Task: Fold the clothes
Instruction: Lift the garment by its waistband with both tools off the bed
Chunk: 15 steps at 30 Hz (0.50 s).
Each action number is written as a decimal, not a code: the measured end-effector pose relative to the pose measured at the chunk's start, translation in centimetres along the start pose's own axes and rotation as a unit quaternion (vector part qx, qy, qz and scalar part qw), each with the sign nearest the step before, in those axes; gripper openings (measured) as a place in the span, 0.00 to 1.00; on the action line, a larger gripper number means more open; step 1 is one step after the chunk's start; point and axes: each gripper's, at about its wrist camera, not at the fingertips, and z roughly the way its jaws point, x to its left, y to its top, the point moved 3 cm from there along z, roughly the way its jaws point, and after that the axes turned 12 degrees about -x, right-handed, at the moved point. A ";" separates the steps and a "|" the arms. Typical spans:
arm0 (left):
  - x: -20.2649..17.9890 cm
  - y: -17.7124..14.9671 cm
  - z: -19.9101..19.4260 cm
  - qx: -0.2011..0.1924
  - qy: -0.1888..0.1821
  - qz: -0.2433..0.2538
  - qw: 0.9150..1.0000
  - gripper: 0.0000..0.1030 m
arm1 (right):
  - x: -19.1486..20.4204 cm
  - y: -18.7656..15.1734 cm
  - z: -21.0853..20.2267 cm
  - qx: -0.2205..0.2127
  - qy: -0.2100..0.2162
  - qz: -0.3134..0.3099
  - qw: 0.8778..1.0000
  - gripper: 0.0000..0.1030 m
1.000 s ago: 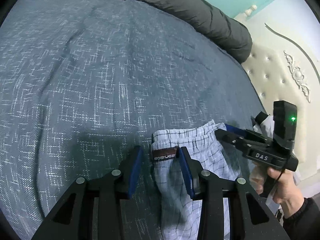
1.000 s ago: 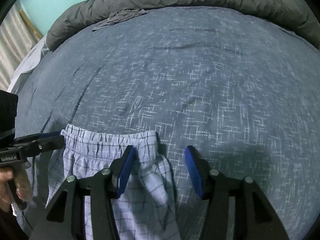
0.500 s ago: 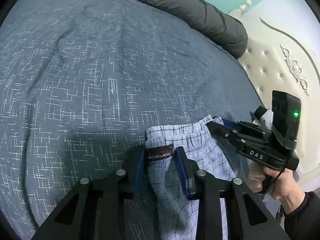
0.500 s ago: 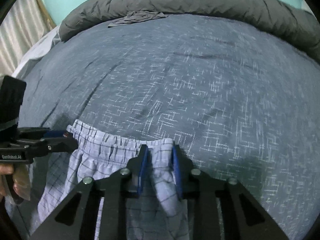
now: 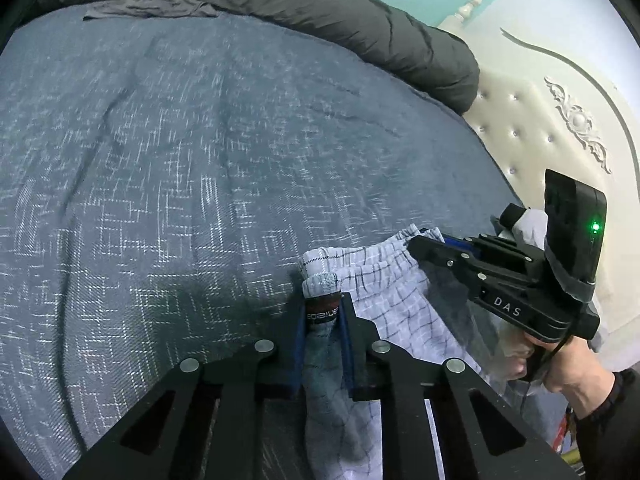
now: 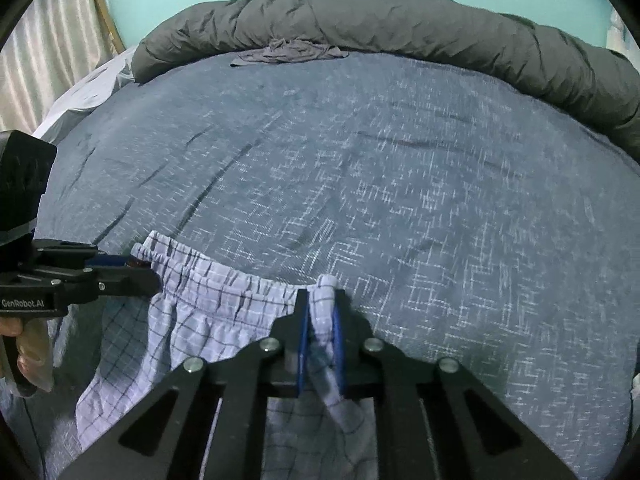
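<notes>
Your left claw (image 5: 323, 322) grips the checked shorts (image 5: 384, 280) at the waistband's 9 o'clock end; your right claw (image 6: 320, 320) pinches its 3 o'clock end, above the bed (image 6: 400, 180).

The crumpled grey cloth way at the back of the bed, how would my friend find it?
Look across the blue patterned bedspread to its far edge, where the long dark grey duvet is rolled up. The small crumpled grey garment lies just before that roll, thinner, lighter grey and flatter than the puffy duvet.
</notes>
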 end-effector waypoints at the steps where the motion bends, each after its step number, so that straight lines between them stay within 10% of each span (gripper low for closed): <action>1: -0.2 0.1 -0.2 -0.003 -0.001 0.002 1.000 0.15 | 0.1 0.2 -0.3 -0.005 -0.001 -0.002 1.000 0.09; 15: -4.9 1.9 -5.2 -0.032 -0.003 0.039 0.999 0.14 | 1.6 2.5 -7.6 -0.069 0.000 -0.005 0.998 0.09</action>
